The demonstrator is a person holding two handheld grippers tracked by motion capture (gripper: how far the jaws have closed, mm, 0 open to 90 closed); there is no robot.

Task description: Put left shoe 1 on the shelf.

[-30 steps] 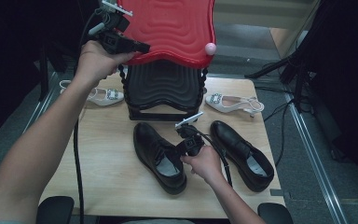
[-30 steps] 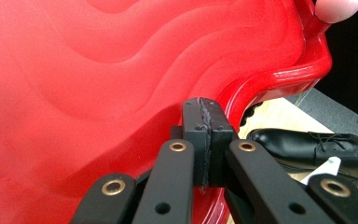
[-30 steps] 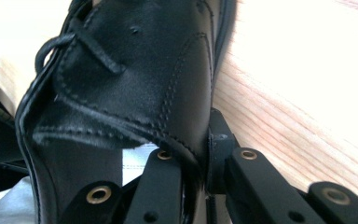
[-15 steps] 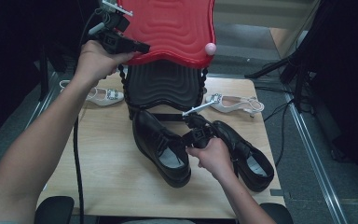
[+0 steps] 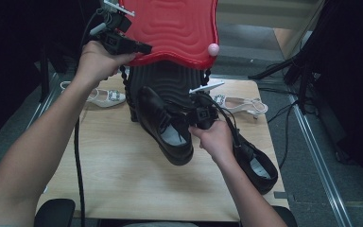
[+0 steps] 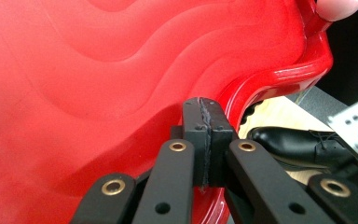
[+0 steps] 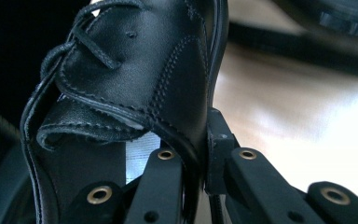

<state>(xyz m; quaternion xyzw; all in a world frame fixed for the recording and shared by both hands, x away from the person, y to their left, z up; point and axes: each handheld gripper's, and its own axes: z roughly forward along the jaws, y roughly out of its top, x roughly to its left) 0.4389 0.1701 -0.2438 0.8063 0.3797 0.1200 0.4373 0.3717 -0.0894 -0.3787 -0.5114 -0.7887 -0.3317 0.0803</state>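
Note:
A black ribbed box [image 5: 170, 82] stands at the back of the wooden table [image 5: 123, 179], and its wavy red lid [image 5: 175, 28] is raised. My left gripper [image 5: 144, 48] is shut on the lid's left rim; in the left gripper view the jaws [image 6: 204, 121] pinch the red lid's [image 6: 98, 84] edge. My right gripper [image 5: 196, 116] is shut on the side wall of a black lace-up shoe [image 5: 163, 125], which hangs tilted above the table in front of the box. The right gripper view has the jaws [image 7: 205, 140] clamped on the shoe's [image 7: 135, 70] collar.
The matching black shoe [image 5: 255, 161] lies on the table at the right, under my right forearm. One white sandal [image 5: 101, 97] lies at the back left, another [image 5: 243, 104] at the back right. A pink knob [image 5: 213, 49] sits on the lid's right rim. Cables run along the floor on the right.
My right gripper has lifted the black shoe off the table and carried it up toward the box. The left gripper has kept the lid raised without moving.

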